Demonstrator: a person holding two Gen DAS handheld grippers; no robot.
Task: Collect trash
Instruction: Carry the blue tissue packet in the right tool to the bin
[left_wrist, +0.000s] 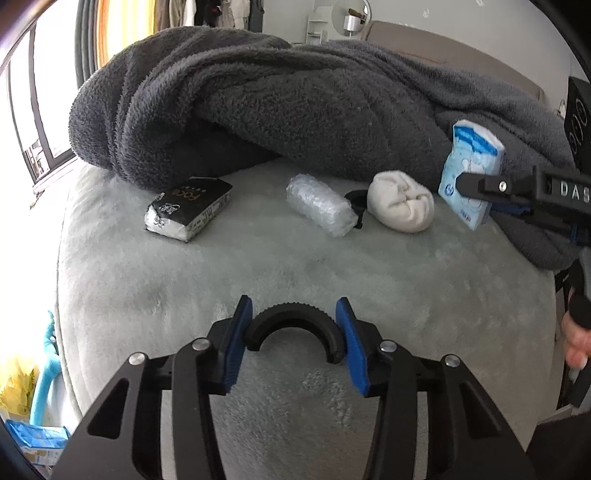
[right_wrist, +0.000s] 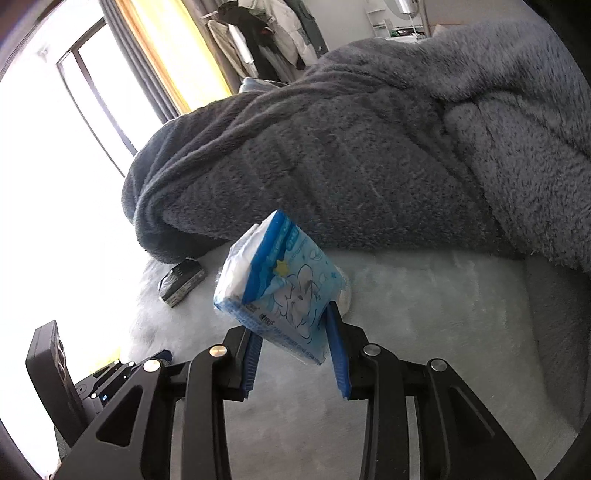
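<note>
The jaws of the left gripper (left_wrist: 293, 345) clamp a black curved clip (left_wrist: 294, 328) over the pale bed (left_wrist: 258, 266). Near the grey blanket (left_wrist: 295, 103) lie a black tissue pack (left_wrist: 188, 208), a bubble-wrap roll (left_wrist: 320, 209) and a white sock ball (left_wrist: 400, 201).

The right gripper (right_wrist: 291, 345) holds a blue tissue pack (right_wrist: 284, 284) above the bed.

A small black ring-shaped piece (left_wrist: 354, 201) at the centre of the left wrist view is mostly hidden behind the roll of clear bubble wrap (left_wrist: 322, 209) and the white balled-up sock (left_wrist: 400, 206). The person's hand (left_wrist: 576, 341) is cut off at the right edge. In the right wrist view, the window (right_wrist: 55, 155) at upper left is blown out white, and print on the blue-and-white tissue pack (right_wrist: 284, 284) is too small to read.
</note>
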